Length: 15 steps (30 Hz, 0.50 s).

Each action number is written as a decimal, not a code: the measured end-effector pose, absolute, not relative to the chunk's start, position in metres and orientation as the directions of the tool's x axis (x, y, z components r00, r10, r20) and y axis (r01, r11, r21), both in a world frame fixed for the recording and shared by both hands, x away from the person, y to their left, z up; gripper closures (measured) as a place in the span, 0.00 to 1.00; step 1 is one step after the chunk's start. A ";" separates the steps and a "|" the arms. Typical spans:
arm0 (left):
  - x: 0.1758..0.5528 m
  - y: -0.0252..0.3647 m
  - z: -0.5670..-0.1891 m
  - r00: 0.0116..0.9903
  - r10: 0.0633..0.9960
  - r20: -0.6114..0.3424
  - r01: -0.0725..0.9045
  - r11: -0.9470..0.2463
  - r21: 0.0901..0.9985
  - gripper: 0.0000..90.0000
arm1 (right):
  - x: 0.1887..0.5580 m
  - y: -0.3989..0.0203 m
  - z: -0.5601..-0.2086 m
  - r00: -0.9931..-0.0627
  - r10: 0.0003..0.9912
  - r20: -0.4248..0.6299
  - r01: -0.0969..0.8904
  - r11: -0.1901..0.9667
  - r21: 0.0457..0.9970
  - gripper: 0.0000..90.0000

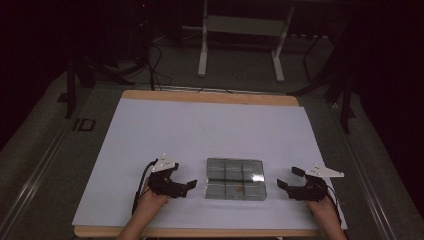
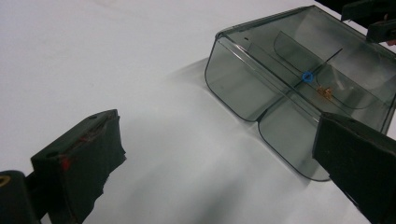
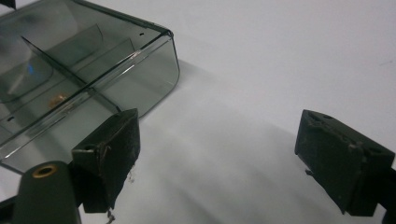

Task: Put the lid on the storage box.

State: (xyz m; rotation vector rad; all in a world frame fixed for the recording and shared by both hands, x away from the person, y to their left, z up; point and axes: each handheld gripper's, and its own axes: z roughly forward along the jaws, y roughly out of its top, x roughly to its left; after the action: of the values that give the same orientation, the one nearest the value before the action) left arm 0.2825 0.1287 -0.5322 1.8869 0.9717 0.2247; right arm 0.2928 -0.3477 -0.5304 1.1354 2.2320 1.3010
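Note:
A smoky clear plastic box (image 1: 235, 178) with several compartments lies near the front middle of the white sheet (image 1: 200, 130). One compartment holds a small orange piece (image 2: 325, 92) and a tiny blue ring (image 2: 307, 77) sits on a divider. My left gripper (image 1: 186, 177) rests just left of the box, jaws wide apart with nothing between them. In the left gripper view the box (image 2: 243, 84) lies ahead to the right of the gripper (image 2: 215, 158). My right gripper (image 1: 288, 177) sits just right of the box, open and empty. In the right gripper view the box (image 3: 93, 70) stands beside the left jaw of the gripper (image 3: 224, 149).
The white sheet covers a wooden table whose edge (image 1: 210, 96) shows at the back. Beyond it stand a white-legged frame (image 1: 240, 45) and dark stands on a grey floor, with cables (image 1: 155, 65) trailing. The sheet stretches bare behind the box.

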 end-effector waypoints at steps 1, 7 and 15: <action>0.282 0.130 -0.532 0.662 0.710 -0.241 0.530 -0.216 0.820 0.03 | 0.292 -0.349 -0.531 -0.633 0.765 0.118 0.476 0.264 0.839 0.16; 0.278 0.140 -0.533 0.641 0.730 -0.236 0.534 -0.204 0.820 0.03 | 0.289 -0.357 -0.531 -0.621 0.778 0.098 0.464 0.264 0.846 0.16; 0.274 0.150 -0.536 0.615 0.753 -0.232 0.545 -0.194 0.816 0.03 | 0.286 -0.366 -0.532 -0.593 0.801 0.088 0.471 0.256 0.845 0.16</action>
State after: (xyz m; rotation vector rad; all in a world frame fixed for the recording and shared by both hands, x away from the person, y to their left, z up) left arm 0.2735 0.1501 -0.5364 1.8727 1.0392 0.2704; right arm 0.2858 -0.3656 -0.5322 1.1628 2.1739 1.2679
